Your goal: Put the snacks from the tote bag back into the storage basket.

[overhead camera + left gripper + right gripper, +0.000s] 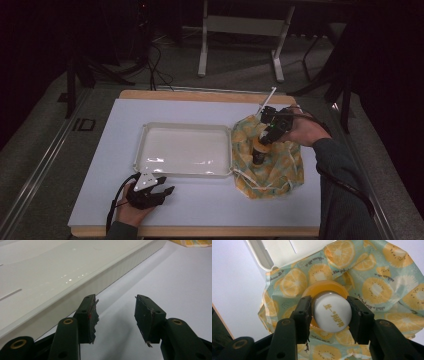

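- The right claw is closed on the white cap of an orange bottle, which stands on the fruit-print cloth right of the white tray.
- The left claw rests open and empty on the desk, just before the tray.

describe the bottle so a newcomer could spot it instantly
Find the white tray mid-table, then the fruit-print cloth against its right edge. The bottle stands on that cloth, clamped by the right gripper: orange body, white cap with orange lettering.
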`<state>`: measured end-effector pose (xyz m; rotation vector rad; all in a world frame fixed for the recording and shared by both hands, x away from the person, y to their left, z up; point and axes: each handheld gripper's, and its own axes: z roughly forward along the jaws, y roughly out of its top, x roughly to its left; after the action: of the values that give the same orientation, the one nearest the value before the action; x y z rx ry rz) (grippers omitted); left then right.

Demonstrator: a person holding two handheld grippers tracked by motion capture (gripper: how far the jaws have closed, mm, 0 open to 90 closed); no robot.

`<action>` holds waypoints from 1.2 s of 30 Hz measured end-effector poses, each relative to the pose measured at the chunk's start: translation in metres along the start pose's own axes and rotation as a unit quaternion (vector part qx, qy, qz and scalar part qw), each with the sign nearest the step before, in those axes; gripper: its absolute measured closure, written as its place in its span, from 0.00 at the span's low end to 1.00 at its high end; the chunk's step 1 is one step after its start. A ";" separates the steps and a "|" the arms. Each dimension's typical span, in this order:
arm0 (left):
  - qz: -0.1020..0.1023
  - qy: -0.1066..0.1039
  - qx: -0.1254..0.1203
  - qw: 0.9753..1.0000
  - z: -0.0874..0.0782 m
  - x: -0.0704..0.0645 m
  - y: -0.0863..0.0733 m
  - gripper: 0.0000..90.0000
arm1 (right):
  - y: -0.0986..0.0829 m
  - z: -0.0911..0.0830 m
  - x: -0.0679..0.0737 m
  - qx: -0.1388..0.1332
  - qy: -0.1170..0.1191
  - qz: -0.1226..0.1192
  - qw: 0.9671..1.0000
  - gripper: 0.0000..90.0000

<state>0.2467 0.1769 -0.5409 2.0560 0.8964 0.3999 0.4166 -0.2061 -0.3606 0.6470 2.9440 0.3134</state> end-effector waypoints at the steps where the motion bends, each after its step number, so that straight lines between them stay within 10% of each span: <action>1: 0.000 0.000 0.000 1.000 0.000 0.000 0.000 0.58 | 0.000 0.000 0.000 0.000 0.000 0.000 1.000 0.64; 36: -0.001 -0.001 0.001 1.000 0.000 0.000 0.000 0.58 | -0.003 -0.015 0.000 0.007 -0.010 0.000 1.000 0.65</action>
<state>0.2470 0.1770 -0.5409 2.0563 0.8983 0.3946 0.4135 -0.2115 -0.3470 0.6475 2.9310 0.2839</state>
